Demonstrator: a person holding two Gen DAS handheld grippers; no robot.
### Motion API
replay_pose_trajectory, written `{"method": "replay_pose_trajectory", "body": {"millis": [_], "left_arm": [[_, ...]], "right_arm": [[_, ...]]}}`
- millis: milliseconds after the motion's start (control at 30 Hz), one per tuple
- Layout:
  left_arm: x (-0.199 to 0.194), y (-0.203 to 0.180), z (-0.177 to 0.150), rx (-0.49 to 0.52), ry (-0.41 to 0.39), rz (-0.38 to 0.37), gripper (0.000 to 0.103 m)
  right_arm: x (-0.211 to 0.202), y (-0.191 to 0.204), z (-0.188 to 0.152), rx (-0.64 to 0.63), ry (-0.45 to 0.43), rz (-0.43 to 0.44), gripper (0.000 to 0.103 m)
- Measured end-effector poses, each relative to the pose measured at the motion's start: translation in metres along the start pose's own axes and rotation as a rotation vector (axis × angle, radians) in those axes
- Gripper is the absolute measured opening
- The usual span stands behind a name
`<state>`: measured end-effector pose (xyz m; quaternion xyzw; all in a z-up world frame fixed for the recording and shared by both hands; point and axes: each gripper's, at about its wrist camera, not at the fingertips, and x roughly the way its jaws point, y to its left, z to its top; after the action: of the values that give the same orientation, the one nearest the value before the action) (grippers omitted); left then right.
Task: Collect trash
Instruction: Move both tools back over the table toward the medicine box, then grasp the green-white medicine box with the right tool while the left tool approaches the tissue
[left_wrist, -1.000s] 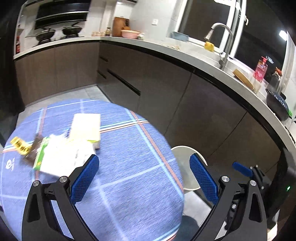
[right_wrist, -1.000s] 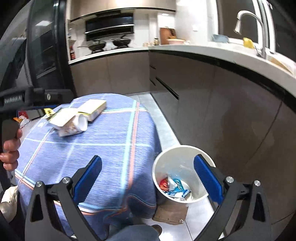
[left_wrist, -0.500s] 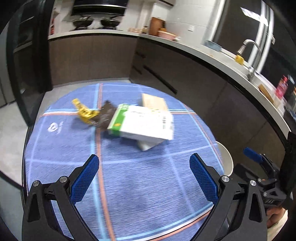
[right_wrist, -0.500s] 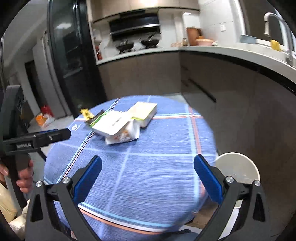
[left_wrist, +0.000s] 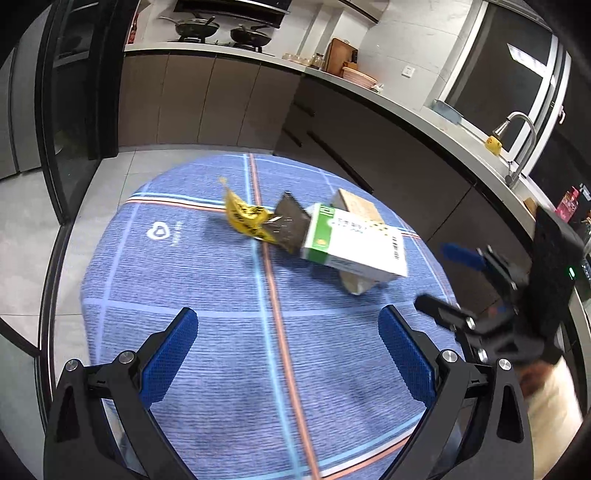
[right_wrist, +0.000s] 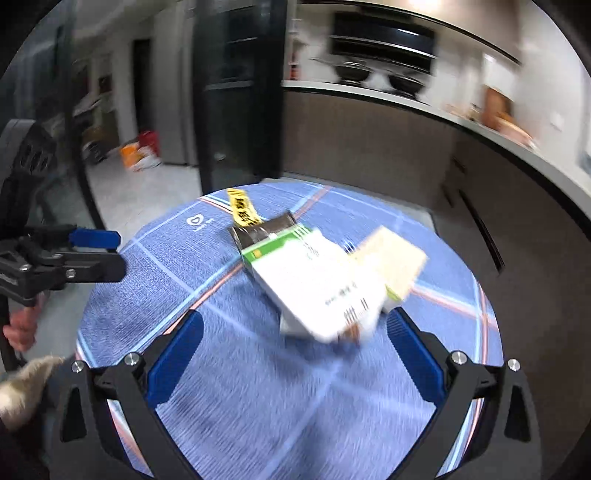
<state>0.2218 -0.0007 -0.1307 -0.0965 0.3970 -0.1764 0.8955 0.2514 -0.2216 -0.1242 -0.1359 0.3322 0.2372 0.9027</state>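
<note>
Round table (left_wrist: 207, 369) under a blue plaid cloth (left_wrist: 332, 387) with a white heart logo. Trash cluster at far side: yellow wrapper (left_wrist: 245, 218), dark wrapper (left_wrist: 290, 225) touching it, white-green box (left_wrist: 354, 243) resting on a crumpled bag (left_wrist: 356, 285), tan box (left_wrist: 358, 206) just behind.

Motion blur smears the right wrist view, so the print on the white-and-green box (right_wrist: 314, 280) at centre is unreadable. It hides most of a crumpled packet (left_wrist: 356, 284) beneath.
</note>
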Motion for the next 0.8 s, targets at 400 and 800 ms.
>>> {"method": "replay_pose_trajectory", "body": {"millis": [400,800], "left_arm": [[0.02,0.036,0.014,-0.018,0.035,0.006,0.094],[0.044,0.038,0.027,-0.031,0.064,-0.022,0.094]], "right_arm": [[0.081,-0.017,0.039,-0.136,0.108,0.17,0.1],[0.088,0.01,0.023,-0.163,0.148,0.069,0.078]]}}
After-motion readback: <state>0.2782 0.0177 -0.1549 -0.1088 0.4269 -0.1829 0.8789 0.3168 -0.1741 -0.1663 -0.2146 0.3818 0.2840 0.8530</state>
